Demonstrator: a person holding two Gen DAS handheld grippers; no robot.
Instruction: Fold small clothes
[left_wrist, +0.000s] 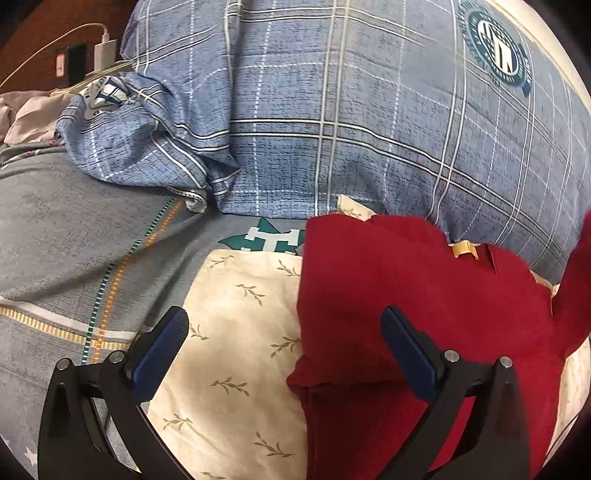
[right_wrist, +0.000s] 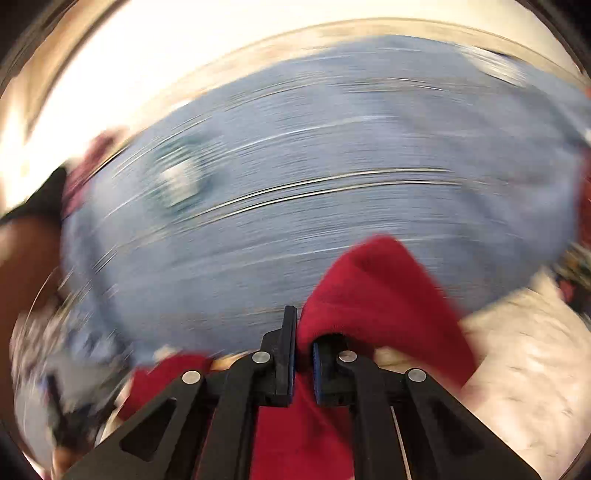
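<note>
Left wrist view: red garment (left_wrist: 406, 295) lies on a cream leaf-print cloth (left_wrist: 236, 325) spread on the bed (left_wrist: 74, 229), just in front of the big blue plaid pillow (left_wrist: 351, 129). Left tongs (left_wrist: 284, 350) gape wide w/ nothing between the pads; one finger sits over the cream cloth, the other over the garment's near edge, not gripping. Garment is thick, matte, dark red, w/ a small tan tab near its far edge by the pillow. The near part lies fairly flat w/ a straight seam at the near left corner. Its far right part rises off the cloth toward the frame edge, so that side is lifted. White charger (left_wrist: 103, 51) on the wall far left of the pillow.

Right wrist view: heavy blur, pillow (right_wrist: 314, 166) smeared across the frame. Right tongs (right_wrist: 303, 350) nearly closed, pinching a bunched fold of the red garment (right_wrist: 369, 288), which humps up past the fingertips in front of the pillow; cream cloth (right_wrist: 524, 350) to the right.

Progress, my read: early to mid. One side is grabbed and raised for folding over; no finished neat fold visible yet. Left to do: lay the lifted part across, flatten, prob. a 2nd fold.
</note>
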